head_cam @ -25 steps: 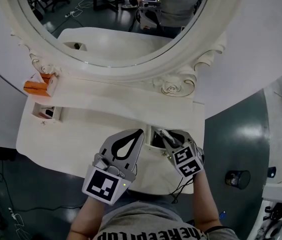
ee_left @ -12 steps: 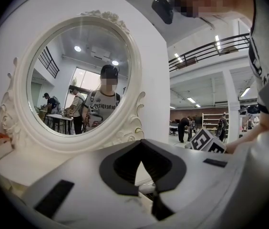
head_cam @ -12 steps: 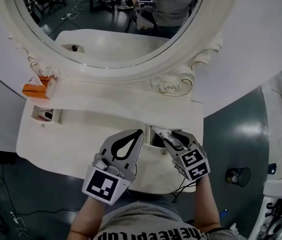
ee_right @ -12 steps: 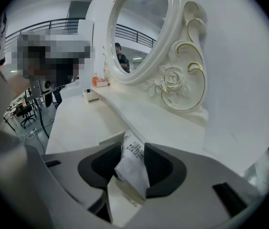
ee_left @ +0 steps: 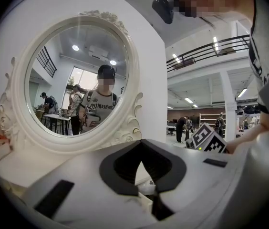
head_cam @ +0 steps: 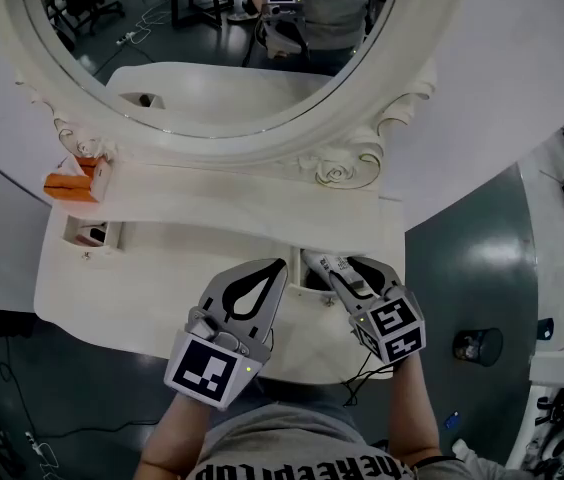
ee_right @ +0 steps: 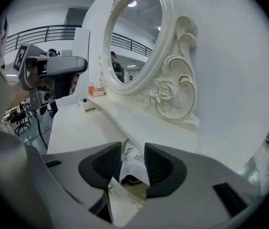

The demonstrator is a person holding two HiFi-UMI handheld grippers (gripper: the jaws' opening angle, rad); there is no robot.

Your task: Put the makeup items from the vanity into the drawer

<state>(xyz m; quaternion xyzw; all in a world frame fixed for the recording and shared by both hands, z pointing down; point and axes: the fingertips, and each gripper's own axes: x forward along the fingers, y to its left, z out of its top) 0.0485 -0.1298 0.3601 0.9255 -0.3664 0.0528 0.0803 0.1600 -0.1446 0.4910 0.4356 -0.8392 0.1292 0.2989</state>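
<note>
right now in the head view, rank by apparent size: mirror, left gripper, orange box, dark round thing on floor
1. mirror
2. left gripper
3. orange box and dark round thing on floor look alike; floor is farther, so unranked

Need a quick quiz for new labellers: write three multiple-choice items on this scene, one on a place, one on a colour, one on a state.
1. Where is the orange box?
A. in the drawer
B. on the vanity's shelf, at the left
C. on the floor

2. What colour is the vanity?
A. white
B. black
C. brown

3. How do the jaws of the right hand-held gripper stand?
A. shut on the orange box
B. shut on nothing
C. apart, at the open drawer

Answers:
1. B: the box sits at the shelf's left end.
2. A: the top and the mirror frame are both white.
3. C: the right gripper view shows a gap between the jaws, with a white tube in the drawer seen through it.
</note>
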